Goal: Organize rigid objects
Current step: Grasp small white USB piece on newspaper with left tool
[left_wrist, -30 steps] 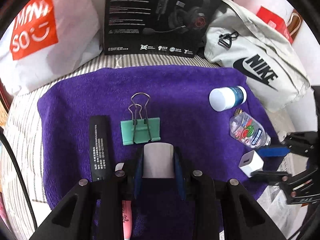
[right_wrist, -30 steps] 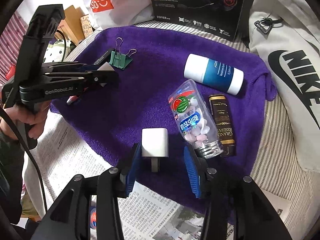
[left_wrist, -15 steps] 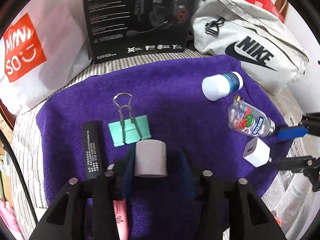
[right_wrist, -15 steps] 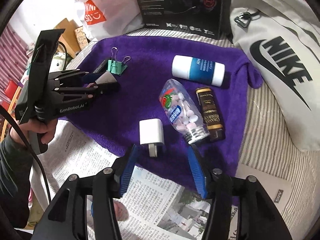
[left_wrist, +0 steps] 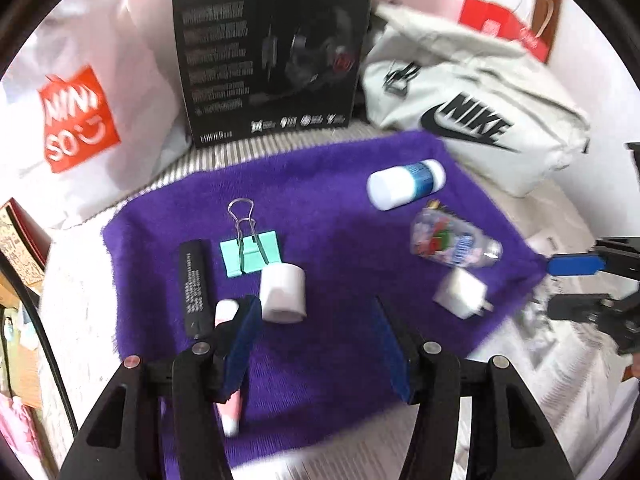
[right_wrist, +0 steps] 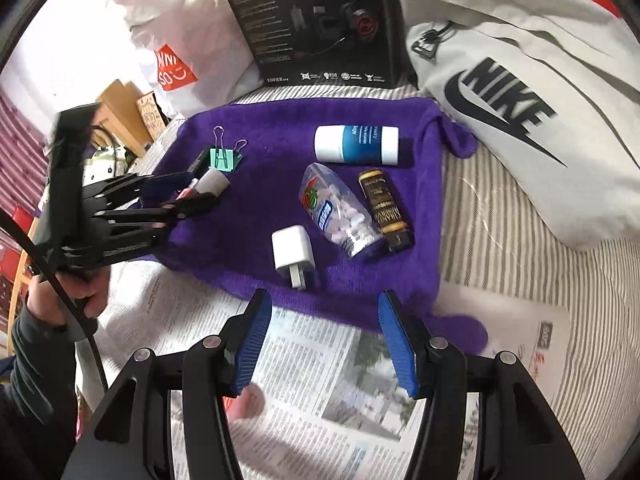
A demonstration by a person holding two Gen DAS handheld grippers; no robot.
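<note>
A purple towel carries the objects. On its left lie a white roll, a green binder clip, a black bar and a pink tube. My left gripper hovers just short of the roll, its jaws opening, nothing pressed between them. On the right lie a white charger, a candy bottle, a brown tube and a white-and-blue bottle. My right gripper stands open over newspaper, just short of the charger.
A black headset box, a white Miniso bag and a grey Nike bag stand behind the towel. Newspaper covers the near side on a striped sheet. A hand holds the left gripper.
The left jaws have spread off the white roll, which now lies on the towel. The right jaws have widened around the charger. Both grippers have drawn back and risen.
</note>
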